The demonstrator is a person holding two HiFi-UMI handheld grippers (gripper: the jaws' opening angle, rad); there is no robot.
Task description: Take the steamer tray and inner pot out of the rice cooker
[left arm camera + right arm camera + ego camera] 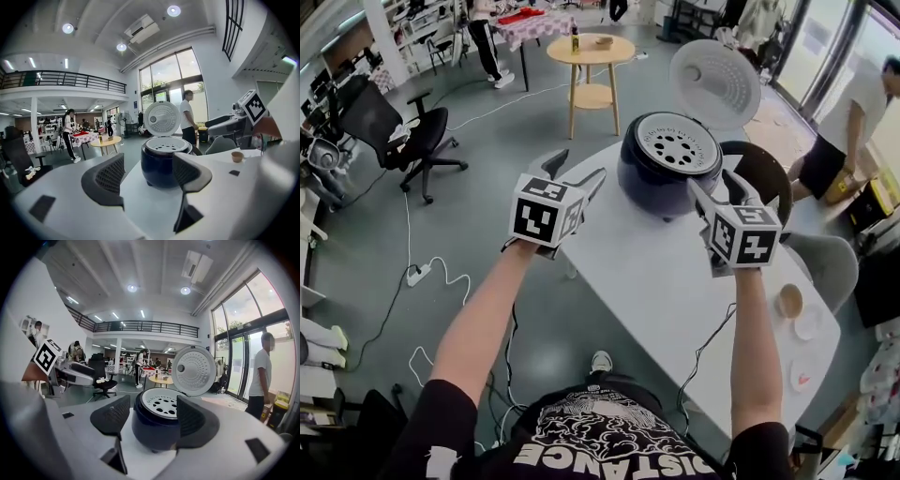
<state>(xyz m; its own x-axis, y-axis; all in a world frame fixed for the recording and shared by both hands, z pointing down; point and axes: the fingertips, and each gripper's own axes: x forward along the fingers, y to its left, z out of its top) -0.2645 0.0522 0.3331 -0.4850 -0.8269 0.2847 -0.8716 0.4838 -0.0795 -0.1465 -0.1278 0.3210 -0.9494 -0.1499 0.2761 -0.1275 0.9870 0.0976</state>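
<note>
The rice cooker (667, 164) stands, lid (714, 82) raised, near the worktop's (675, 277) far end, with the perforated steamer tray (678, 142) seated in its mouth and the inner pot hidden beneath. The left gripper (578, 167) and right gripper (719, 186) hang empty, jaws apart, short of it. The tray is probably light and stiff: pinch its rim.

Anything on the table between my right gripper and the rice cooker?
No: only bare white tabletop lies between the open right gripper and the dark blue rice cooker, seen in the right gripper view.

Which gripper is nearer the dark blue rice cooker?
Right. The right gripper is close beside the dark blue rice cooker, on its right; the left gripper is farther, on its left.
</note>
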